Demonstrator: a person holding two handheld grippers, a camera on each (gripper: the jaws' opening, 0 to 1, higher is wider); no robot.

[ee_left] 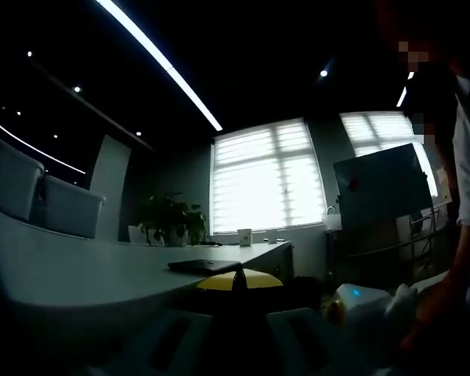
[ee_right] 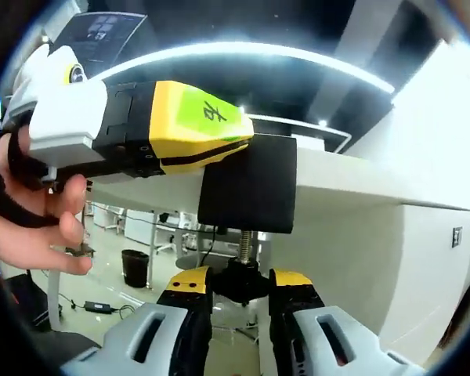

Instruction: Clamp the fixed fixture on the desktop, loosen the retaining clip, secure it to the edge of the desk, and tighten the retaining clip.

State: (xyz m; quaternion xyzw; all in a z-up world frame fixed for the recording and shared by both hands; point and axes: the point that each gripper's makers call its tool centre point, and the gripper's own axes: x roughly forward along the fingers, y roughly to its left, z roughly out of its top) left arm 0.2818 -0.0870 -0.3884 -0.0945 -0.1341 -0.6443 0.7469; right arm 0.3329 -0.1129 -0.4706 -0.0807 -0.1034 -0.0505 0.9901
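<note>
The black fixture (ee_right: 247, 184) sits over the edge of the white desk (ee_right: 352, 184). A threaded screw (ee_right: 244, 243) hangs below it and ends in a black knob (ee_right: 239, 280). My right gripper (ee_right: 239, 294) is under the desk edge with its yellow-tipped jaws shut on that knob. My left gripper (ee_right: 247, 139), yellow and white and held by a hand (ee_right: 39, 227), comes in from the left and is shut on the fixture's top. In the left gripper view the yellow tips of my left gripper (ee_left: 239, 280) pinch a thin dark part at the desk (ee_left: 78, 274) edge. The right gripper's white body (ee_left: 360, 305) shows low on the right.
A dark laptop (ee_left: 204, 266), a cup (ee_left: 244, 235) and a potted plant (ee_left: 172, 219) stand on the desk, with chairs (ee_left: 70, 205) behind. A person (ee_left: 466, 172) stands at the right. Below the desk are a black bin (ee_right: 135, 266) and cables on the floor.
</note>
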